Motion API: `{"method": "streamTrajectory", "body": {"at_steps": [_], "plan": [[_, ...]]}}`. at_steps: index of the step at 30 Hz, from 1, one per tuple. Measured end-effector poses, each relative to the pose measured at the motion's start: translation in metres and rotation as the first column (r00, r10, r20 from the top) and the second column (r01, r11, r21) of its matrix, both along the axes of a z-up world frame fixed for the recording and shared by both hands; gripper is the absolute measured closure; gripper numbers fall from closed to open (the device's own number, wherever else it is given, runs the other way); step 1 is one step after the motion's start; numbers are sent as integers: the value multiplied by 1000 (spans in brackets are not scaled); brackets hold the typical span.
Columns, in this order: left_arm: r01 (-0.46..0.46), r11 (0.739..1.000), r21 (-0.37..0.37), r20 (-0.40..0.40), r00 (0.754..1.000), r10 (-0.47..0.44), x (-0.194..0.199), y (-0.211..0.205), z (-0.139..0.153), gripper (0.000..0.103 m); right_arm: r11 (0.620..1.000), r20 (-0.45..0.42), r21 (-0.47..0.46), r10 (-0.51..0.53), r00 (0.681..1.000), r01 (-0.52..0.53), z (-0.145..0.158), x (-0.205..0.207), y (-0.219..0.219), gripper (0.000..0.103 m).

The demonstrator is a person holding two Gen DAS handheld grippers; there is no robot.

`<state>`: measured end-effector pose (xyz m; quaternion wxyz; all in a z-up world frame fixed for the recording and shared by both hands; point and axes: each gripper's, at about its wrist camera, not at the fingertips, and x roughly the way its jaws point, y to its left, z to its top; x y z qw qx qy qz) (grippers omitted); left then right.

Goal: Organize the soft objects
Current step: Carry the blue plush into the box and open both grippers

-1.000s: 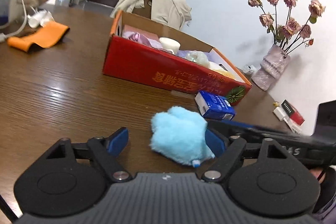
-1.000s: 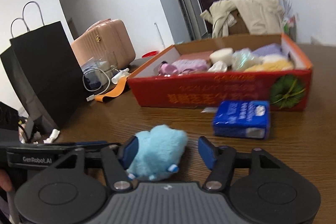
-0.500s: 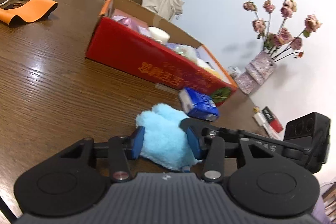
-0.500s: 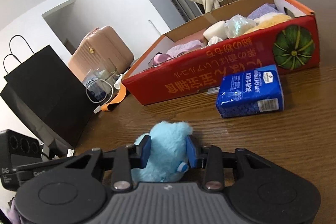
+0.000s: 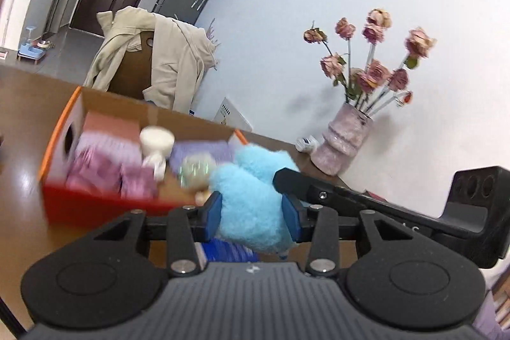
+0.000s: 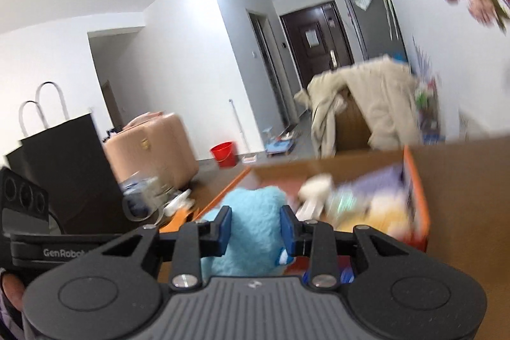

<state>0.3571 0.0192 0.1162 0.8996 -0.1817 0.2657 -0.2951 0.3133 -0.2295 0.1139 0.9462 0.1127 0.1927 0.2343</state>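
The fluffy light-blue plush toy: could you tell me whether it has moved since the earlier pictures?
Yes. The fluffy light-blue plush toy has risen off the table toward the red cardboard box, clamped by both grippers.

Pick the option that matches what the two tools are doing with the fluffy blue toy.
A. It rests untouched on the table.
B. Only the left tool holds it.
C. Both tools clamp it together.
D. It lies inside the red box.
C: the left tool and the right tool each have their blue pads pressed into the fluffy blue toy, held in front of the red box.
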Motion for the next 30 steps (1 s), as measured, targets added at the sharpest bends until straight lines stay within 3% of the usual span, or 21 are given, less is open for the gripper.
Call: {"method": "streamTrajectory", "body": {"at_steps": [3, 7, 9, 11, 13, 16, 23, 28, 30], "plan": [[-14, 1000, -6, -50, 999, 14, 48, -4, -3, 62, 1000, -31, 6, -14, 999, 14, 7, 51, -6, 71], [-27, 999, 35, -135, 990, 32, 97, -1, -33, 62, 1000, -136, -15, -12, 991, 10, -13, 117, -3, 72], [-62, 993, 104, -179, 981, 80, 111, -4, -53, 66, 998, -182, -66, -11, 983, -1, -32, 139, 9, 77], [-68, 984, 166, -173, 980, 97, 113, -7, -63, 69, 986, -214, -166, -13, 977, -23, -55, 152, 28, 84], [-52, 983, 176, -154, 985, 79, 110, -5, -67, 71, 971, -283, -231, -8, 959, -60, -76, 162, 41, 89], [-46, 978, 201, -158, 984, 79, 110, -6, -65, 78, 968, -268, -246, -18, 963, -50, -75, 162, 46, 89], [-58, 976, 212, -147, 985, 91, 101, -3, -57, 78, 955, -255, -292, -37, 966, -41, -57, 143, 39, 86], [-102, 965, 241, -39, 993, 114, 65, 12, -15, 78, 968, -153, -250, -25, 988, -14, -17, 108, 15, 85], [-141, 956, 256, 17, 990, 142, 45, 19, 6, 77, 970, -93, -244, -18, 995, -5, 6, 90, 8, 78]]}}
